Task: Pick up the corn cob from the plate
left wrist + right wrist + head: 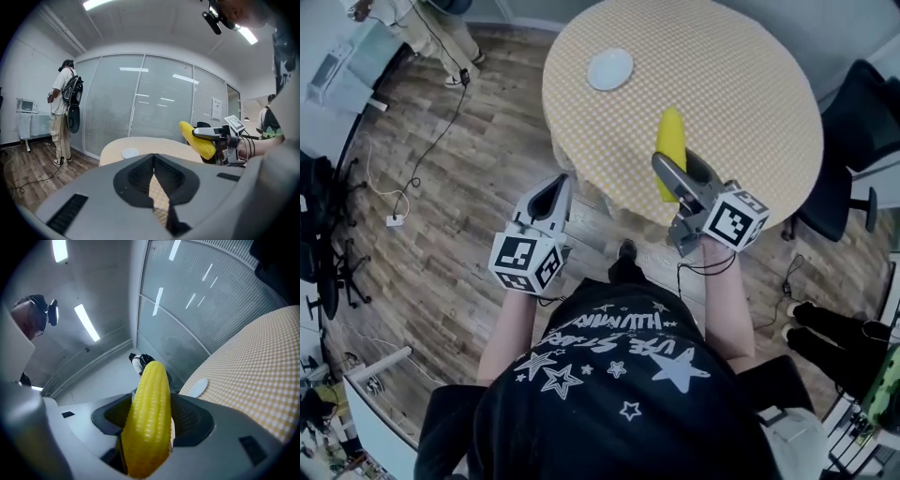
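Note:
My right gripper (677, 171) is shut on a yellow corn cob (669, 150), held in the air above the near edge of the round table (750, 84). The right gripper view shows the corn cob (149, 418) clamped between both jaws, pointing away from the camera. The empty white plate (610, 68) lies on the far left part of the table, well apart from the cob. My left gripper (557, 193) hangs over the floor left of the table, shut with nothing in it. From the left gripper view the corn cob (197, 139) and plate (130, 153) both show.
A person (62, 112) with a backpack stands at the left by a glass wall. Black chairs (853, 150) stand right of the table. Cables (412, 159) trail over the wooden floor at the left. The table wears a yellow checked cloth.

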`<state>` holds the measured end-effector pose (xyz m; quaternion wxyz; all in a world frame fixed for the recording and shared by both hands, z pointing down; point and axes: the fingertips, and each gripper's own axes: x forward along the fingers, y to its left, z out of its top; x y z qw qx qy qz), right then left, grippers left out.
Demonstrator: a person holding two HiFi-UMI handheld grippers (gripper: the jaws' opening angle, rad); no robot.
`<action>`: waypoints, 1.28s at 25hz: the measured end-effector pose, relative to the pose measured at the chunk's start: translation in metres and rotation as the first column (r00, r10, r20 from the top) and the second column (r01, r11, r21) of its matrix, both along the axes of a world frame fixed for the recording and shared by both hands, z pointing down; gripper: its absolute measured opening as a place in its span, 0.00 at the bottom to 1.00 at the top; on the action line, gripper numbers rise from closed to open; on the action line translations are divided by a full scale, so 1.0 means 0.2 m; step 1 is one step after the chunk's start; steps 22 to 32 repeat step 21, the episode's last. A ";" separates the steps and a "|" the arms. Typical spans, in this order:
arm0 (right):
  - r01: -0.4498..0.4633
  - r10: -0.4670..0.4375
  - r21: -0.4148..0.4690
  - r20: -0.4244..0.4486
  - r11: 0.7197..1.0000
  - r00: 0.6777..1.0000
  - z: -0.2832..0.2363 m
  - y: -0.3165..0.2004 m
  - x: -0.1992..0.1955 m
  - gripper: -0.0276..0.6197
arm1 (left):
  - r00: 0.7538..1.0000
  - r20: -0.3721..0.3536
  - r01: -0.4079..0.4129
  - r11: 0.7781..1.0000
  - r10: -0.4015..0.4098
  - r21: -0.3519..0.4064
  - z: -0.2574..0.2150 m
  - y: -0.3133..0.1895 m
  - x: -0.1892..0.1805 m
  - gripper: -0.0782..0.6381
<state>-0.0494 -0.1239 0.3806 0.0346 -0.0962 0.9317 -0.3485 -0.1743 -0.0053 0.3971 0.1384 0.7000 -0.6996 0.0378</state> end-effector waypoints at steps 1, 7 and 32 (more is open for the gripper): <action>0.006 -0.006 0.007 -0.008 1.000 1.000 -0.01 0.04 -0.01 0.45 | 1.000 -0.003 0.003 1.000 -0.003 0.003 0.00 0.04 0.00 0.12; 0.013 -0.012 0.023 -0.020 1.000 1.000 -0.05 0.27 0.01 0.45 | 1.000 -0.005 0.000 0.999 0.000 0.035 -0.05 0.25 0.03 0.12; -0.058 0.059 0.020 -0.068 0.998 0.996 0.01 0.62 0.16 0.45 | 0.998 -0.014 -0.053 0.997 0.054 0.060 -0.02 0.57 0.11 0.12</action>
